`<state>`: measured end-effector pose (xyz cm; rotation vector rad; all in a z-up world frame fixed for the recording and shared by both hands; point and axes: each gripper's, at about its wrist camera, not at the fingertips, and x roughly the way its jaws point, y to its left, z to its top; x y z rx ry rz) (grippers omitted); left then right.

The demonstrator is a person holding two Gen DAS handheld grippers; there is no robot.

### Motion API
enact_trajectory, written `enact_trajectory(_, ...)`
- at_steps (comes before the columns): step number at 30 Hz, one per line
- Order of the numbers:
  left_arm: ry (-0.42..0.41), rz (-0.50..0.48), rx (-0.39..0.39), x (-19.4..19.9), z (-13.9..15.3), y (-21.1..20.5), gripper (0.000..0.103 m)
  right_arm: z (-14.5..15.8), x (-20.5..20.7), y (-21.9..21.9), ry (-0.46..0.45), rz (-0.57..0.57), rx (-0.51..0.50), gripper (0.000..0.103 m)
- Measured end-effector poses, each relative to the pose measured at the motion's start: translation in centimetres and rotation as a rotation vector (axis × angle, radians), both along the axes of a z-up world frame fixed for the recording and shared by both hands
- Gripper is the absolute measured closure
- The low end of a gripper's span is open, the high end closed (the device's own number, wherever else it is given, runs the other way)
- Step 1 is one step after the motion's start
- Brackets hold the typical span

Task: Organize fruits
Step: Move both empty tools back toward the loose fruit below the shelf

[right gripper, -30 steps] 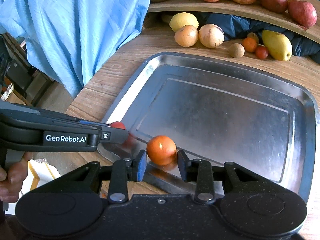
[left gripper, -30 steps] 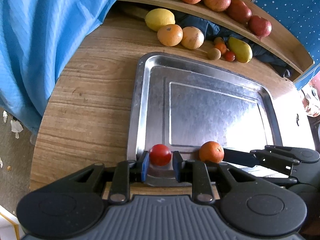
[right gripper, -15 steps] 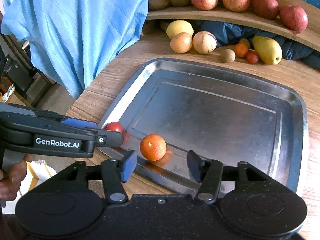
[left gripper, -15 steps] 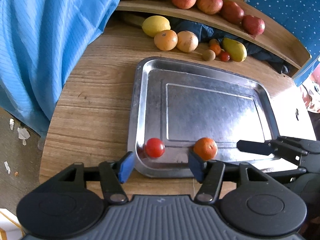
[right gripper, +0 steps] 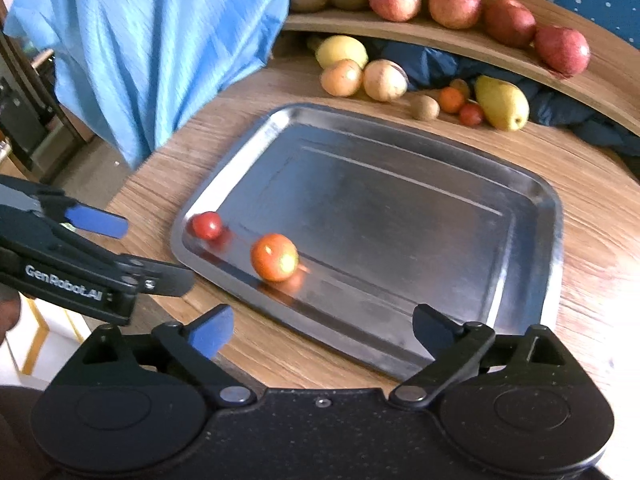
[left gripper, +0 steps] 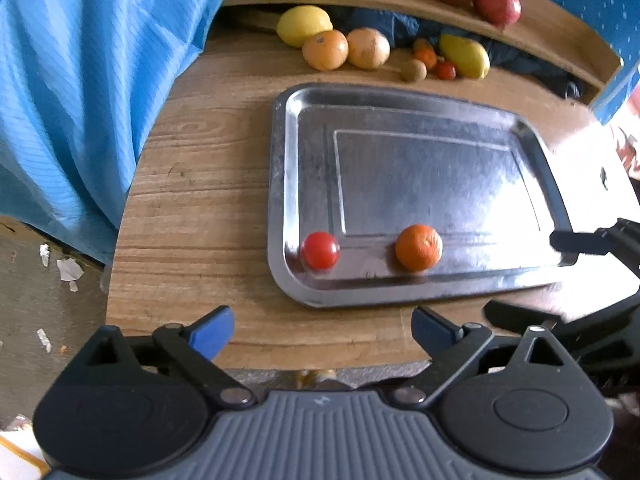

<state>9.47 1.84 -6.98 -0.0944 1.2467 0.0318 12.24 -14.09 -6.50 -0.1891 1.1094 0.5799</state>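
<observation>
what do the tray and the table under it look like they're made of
Tray: apparently stainless steel or similar polished metal, since it is grey, shiny and mirrors the small orange resting on it. Table: wood or wood-look laminate, brown with visible grain lines; which one is unclear.

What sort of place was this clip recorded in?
Probably a home room set up for recording, not clearly a kitchen: a round wooden table with a metal tray, a curved wooden shelf of apples, and a blue cloth draped beside it.
</observation>
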Motion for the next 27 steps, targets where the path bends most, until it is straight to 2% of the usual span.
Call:
enact_trajectory(5,0.043,-0.017,0.044,0.0,-0.5,-0.8,0.003,0.0,0.1,-1.4,0.0,-0.058,-0.049,0.002)
enact_trajectory(10,0.043,-0.022,0.065,0.3,-0.3,-0.8,0.002,-0.3,0.4,-2.7,0.013,-0.128,-0.084,0.001)
enact_trajectory(27,0.033,-0.033,0.12,4.2,0.3,1.4,0.001,0.2,3.8,-2.2,0.004,-0.211,-0.045,0.001)
